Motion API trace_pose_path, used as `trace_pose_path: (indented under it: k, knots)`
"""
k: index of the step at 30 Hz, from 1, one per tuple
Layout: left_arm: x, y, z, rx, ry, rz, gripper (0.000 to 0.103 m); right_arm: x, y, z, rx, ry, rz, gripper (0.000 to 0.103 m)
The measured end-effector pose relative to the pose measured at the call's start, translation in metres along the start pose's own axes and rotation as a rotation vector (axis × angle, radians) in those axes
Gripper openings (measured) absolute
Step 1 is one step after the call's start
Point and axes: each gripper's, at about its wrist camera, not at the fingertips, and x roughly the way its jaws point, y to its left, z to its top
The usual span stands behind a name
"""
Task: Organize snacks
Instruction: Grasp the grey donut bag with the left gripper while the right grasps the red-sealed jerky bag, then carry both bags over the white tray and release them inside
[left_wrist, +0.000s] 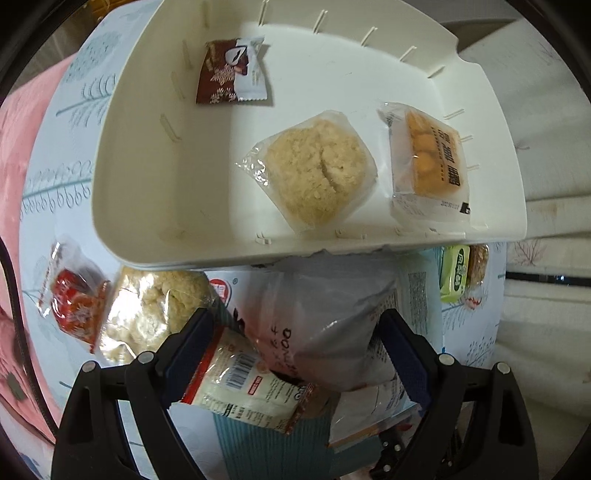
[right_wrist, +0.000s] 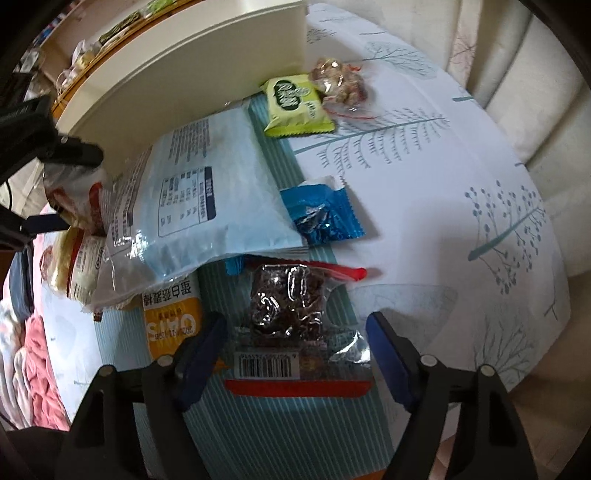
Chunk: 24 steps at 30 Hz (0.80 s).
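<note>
A white tray (left_wrist: 155, 177) holds a brown candy packet (left_wrist: 231, 72), a pale crumbly cake (left_wrist: 317, 171) and an orange pastry packet (left_wrist: 430, 162). My left gripper (left_wrist: 295, 332) is open over a big clear snack bag (left_wrist: 325, 321) and a white red-edged packet (left_wrist: 243, 384), just in front of the tray. My right gripper (right_wrist: 295, 336) is open around a clear packet of dark dried fruit (right_wrist: 288, 310) lying on the striped mat. The big bag shows light blue in the right wrist view (right_wrist: 192, 192), and the left gripper (right_wrist: 62, 151) is at its far left edge.
Beside the tray lie a red packet (left_wrist: 74, 299) and a pale cake packet (left_wrist: 147, 314). A green packet (right_wrist: 295, 103), a nut packet (right_wrist: 340, 85), a blue wrapper (right_wrist: 321, 214) and a yellow oat bar (right_wrist: 173, 317) lie on the patterned tablecloth (right_wrist: 443, 221). Cushions stand at right.
</note>
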Motion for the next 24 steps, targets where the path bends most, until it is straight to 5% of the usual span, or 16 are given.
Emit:
trace_pose_path:
  k: [5,8,14,24]
  knots:
    - [0.013,0.002,0.002,-0.051,0.031,-0.004,0.087,0.004,0.008,0.005,-0.064,0.0,-0.007,0.075]
    - [0.017,0.008,0.002,-0.096,0.046,-0.038,0.069,0.008,0.019,0.009,-0.107,0.004,-0.016,0.075]
    - [0.021,0.011,-0.003,-0.122,0.054,-0.036,0.066,0.008,0.022,0.009,-0.125,-0.005,-0.027,0.059]
    - [0.016,0.013,-0.011,-0.115,0.081,-0.062,0.061,0.003,0.011,0.009,-0.108,-0.004,-0.029,0.056]
